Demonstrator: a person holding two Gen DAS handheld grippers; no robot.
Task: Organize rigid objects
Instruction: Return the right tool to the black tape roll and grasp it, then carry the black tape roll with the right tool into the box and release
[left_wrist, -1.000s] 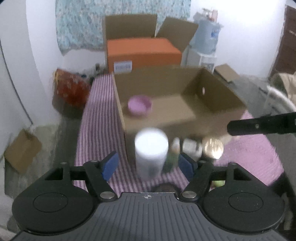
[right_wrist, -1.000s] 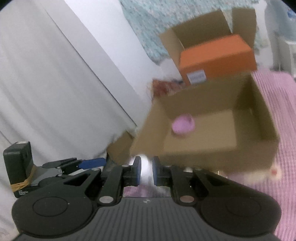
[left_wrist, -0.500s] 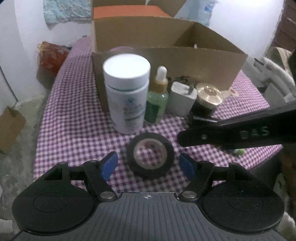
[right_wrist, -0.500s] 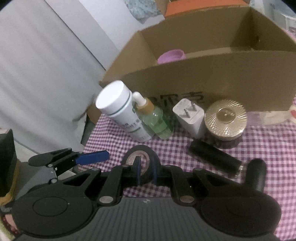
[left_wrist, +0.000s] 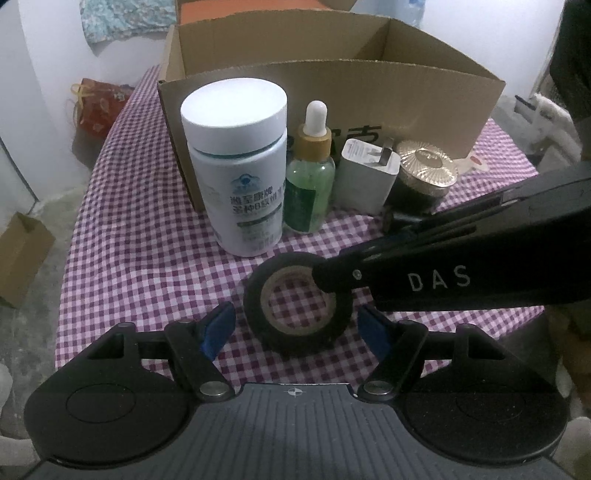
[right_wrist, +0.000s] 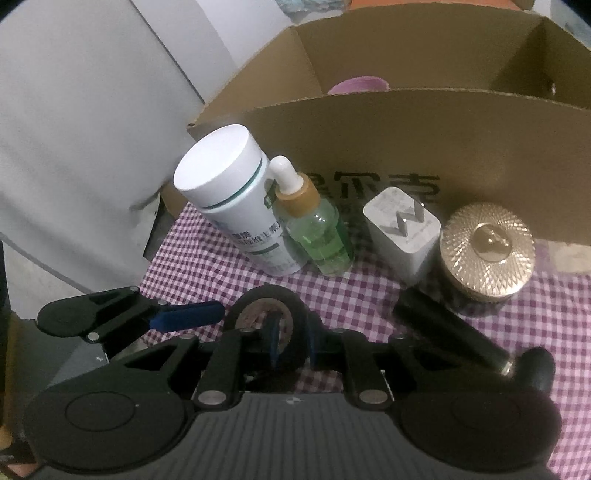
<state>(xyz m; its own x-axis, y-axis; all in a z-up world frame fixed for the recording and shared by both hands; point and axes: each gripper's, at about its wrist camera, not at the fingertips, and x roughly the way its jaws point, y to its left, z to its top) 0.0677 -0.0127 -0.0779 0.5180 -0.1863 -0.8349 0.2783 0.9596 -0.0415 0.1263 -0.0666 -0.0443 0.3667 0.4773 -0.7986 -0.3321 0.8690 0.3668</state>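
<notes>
Left jaws spread either side of one tape roll (left_wrist: 297, 308); right jaws opening astride its rim.
Behind: one bottle (left_wrist: 238, 162), one dropper (left_wrist: 309, 177), one charger (left_wrist: 365, 177), one jar (left_wrist: 424, 173), one box (left_wrist: 424, 99).

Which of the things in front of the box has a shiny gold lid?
The round dark jar at the right end of the row. Its ribbed gold lid has a knob; the big bottle and dropper bottle have white tops.

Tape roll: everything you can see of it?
The tape roll is black with a tan cardboard core, lying flat on the checked cloth in front of the white bottle. The left gripper straddles it, pads clear. The right gripper straddles one wall, one pad in the core hole, its jaws opening. Whether those pads touch is unclear.
</notes>
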